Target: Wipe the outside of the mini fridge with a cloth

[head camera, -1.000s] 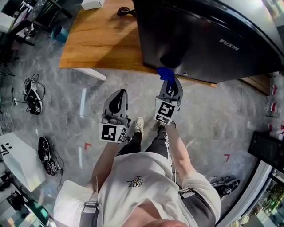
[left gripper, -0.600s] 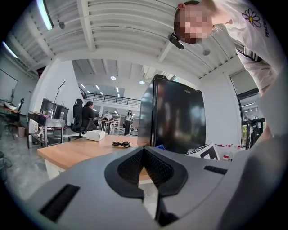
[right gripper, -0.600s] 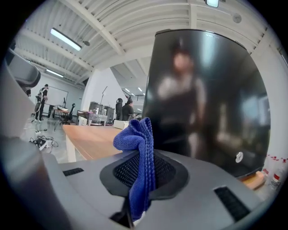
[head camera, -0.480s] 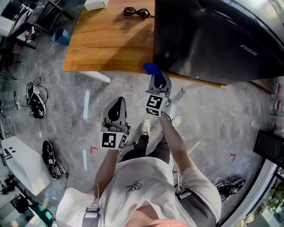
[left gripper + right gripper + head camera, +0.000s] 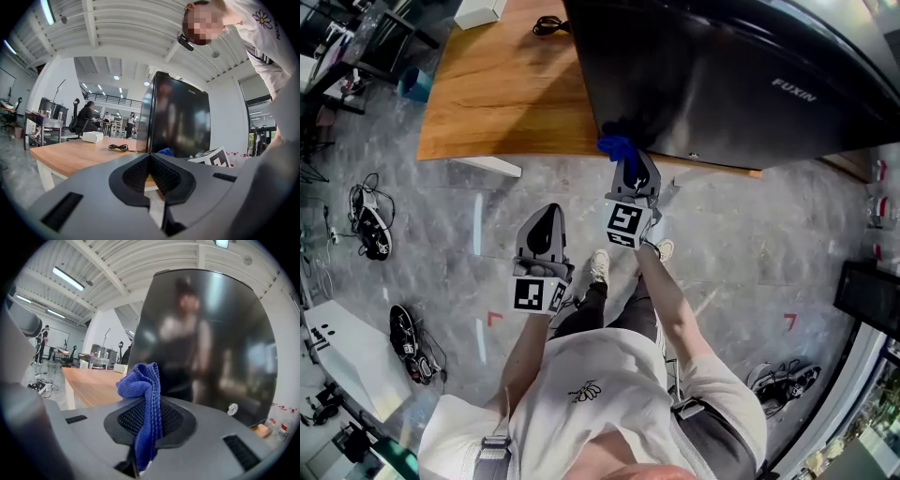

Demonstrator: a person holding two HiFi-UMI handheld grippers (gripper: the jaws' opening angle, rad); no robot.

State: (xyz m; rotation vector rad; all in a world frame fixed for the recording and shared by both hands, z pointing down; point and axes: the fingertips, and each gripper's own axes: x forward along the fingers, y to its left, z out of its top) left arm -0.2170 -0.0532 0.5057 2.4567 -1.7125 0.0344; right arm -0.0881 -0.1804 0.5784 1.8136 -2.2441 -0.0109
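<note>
The mini fridge point(image 5: 722, 84) stands upright on a wooden table point(image 5: 497, 103), its long axis vertical and its glossy black door facing the person, close to the table's front edge. The door is smooth and mirror-like, with blurred reflections across it and a small round fitting near its lower right corner in the right gripper view. The right gripper point(image 5: 628, 161) points at the door's lower left corner with its jaws clamped on a blue cloth point(image 5: 142, 387) — a soft, ribbed terry fold that rises out of the jaws and bunches at the top. The bunched end lies right against the fridge's lower left corner in the head view; whether it presses on the surface cannot be told. The left gripper point(image 5: 553, 204) has its jaws brought together with nothing between them, and hangs over the grey mottled floor point(image 5: 750, 244), beside the right one and short of the table edge. To the left of the fridge the tabletop is bare wood up to a coiled black cable point(image 5: 548, 25) and a white box point(image 5: 476, 11) at the far side.
</note>
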